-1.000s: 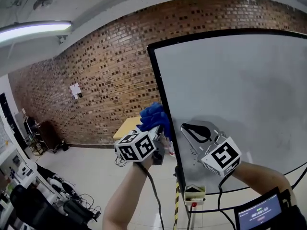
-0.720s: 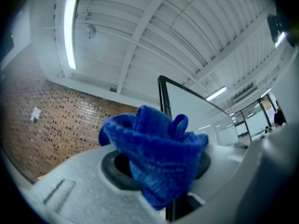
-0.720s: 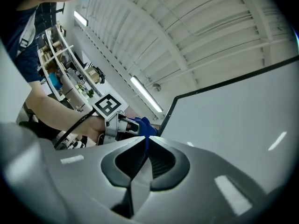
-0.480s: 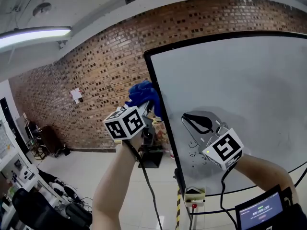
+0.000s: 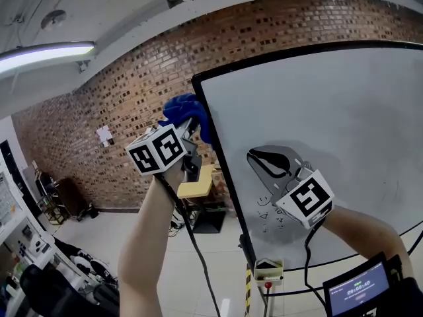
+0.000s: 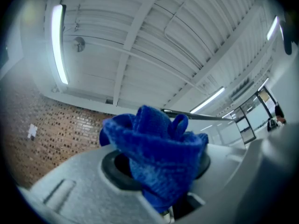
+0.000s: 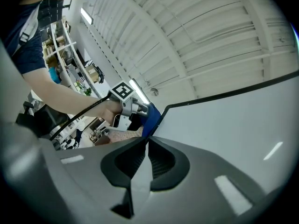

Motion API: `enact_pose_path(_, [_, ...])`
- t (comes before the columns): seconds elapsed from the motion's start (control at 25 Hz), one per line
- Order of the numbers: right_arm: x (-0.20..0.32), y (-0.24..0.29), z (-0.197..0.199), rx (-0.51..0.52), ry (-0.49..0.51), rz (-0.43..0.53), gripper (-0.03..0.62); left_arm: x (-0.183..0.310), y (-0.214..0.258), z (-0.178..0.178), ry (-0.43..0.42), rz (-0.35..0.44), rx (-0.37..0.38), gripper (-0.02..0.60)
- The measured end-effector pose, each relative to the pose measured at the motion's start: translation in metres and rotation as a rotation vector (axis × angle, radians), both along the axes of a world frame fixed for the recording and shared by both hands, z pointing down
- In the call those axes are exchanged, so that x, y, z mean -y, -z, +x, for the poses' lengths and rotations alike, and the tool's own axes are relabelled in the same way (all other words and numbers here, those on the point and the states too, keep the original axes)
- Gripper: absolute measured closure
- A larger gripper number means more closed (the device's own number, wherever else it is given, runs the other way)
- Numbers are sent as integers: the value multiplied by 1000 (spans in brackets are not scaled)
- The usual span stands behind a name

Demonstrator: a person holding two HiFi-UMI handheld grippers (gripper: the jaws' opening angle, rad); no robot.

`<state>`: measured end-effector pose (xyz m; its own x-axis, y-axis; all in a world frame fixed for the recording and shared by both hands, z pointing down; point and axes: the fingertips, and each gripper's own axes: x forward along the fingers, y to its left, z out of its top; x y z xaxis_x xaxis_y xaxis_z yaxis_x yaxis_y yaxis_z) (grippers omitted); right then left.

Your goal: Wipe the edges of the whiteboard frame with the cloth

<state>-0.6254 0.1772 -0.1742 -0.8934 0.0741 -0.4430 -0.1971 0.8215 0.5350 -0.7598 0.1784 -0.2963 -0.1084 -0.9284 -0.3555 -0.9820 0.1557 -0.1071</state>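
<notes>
Head view shows two grippers, one in each hand, both raised toward one whiteboard [image 5: 330,124] with a black frame [image 5: 218,157]. The left gripper [image 5: 192,128] sits at about ten o'clock from the picture's centre, and its jaws are clamped on one bunched blue cloth [image 5: 185,109]. The cloth lies against the frame's left bar, just below the top corner. The right gripper [image 5: 269,164] is at about four o'clock from the centre, in front of the board's white face, well apart from the cloth. Each gripper carries one marker cube, two in all: the left cube [image 5: 156,152] and the right cube [image 5: 305,201]. A brick wall [image 5: 112,117] fills the nine o'clock side, with one ceiling light [image 5: 46,50] above it.

Left gripper view has the cloth [image 6: 156,157] filling the gap of the left gripper [image 6: 159,174], its folds bulging up past both jaws. Three light tubes show on the ceiling there.

Right gripper view shows the right gripper [image 7: 142,160] with its jaws closed together and nothing between them. At twelve o'clock from them, the cloth [image 7: 152,118] meets the frame [image 7: 224,95] at the board's corner.
</notes>
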Motion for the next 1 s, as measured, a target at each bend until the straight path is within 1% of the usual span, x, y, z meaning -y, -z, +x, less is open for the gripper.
enact_pose_path(0.16, [-3,6,1,9,-4,11,569,-6,18,-3,14,2,30,414])
enact_pose_path(0.36, [4,11,11,12,-10,14,569,-1,37,3,19,16,37,414])
enact_pose_path(0.44, [3,13,13,9,-6,-2,569,-2,43,2,14,25,26,414])
enact_pose_path(0.52, [0,15,12,7,-2,-15,569,-8,49,-2,-1,64,-7,414])
enact_pose_path(0.6, [7,22,17,12,-10,-3,569,-6,64,-1,-13,102,-34,414])
enact_pose_path(0.64, [12,28,20,14,-19,3,569,-2,75,2,-14,108,-34,416])
enact_pose_path(0.68, [16,33,24,9,-29,-3,569,2,84,4,-16,105,-29,416])
enact_pose_path(0.8, [12,36,24,-33,-51,-69,569,2,99,-1,-17,86,-7,414])
enact_pose_path(0.92, [10,40,16,-34,-45,-82,569,-12,113,-10,39,81,54,414])
enact_pose_path(1.0, [12,44,20,-11,-61,-71,569,-10,118,-7,63,58,101,414])
